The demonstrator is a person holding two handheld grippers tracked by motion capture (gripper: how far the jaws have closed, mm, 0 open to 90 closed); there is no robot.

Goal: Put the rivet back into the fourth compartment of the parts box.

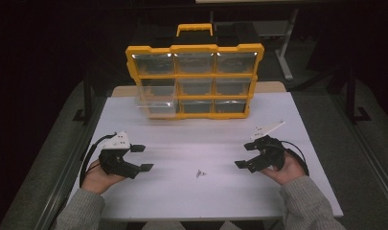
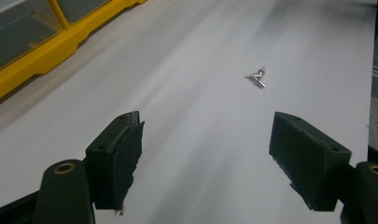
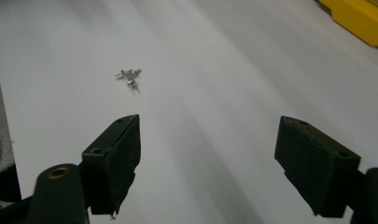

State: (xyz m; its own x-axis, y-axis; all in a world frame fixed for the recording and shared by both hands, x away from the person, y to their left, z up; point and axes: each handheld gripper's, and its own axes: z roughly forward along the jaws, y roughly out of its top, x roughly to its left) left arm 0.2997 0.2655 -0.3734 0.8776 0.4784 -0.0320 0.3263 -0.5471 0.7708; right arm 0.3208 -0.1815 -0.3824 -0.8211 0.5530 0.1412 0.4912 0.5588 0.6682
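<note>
Two hand-held grippers hover over a white table [image 1: 201, 201], with a small cluster of metal screws [image 1: 199, 173] lying on the bare surface between them, nearer the person's edge than the far one. The left gripper [image 1: 142, 157], gripped in the person's left hand [image 1: 98, 178], points toward the middle of the table with its jaws spread wide and nothing between them. The right gripper [image 1: 245, 155], in the right hand [image 1: 282, 172], mirrors it from the other side, its jaws likewise set far apart and empty. In the left gripper view the screws [image 2: 256, 77] sit ahead of the jaws and toward the right one, well clear of both pads; in the right gripper view the screws [image 3: 129, 76] lie ahead and toward the left jaw, again untouched. Both forearms wear grey knit sleeves [image 1: 81, 211]. At the far side of the table stands a yellow organiser case [image 1: 194, 79] with a black handle and nine clear-fronted compartments, tilted upright to face the person. One clear drawer [image 1: 155, 103] at its lower left juts out from the frame.
</note>
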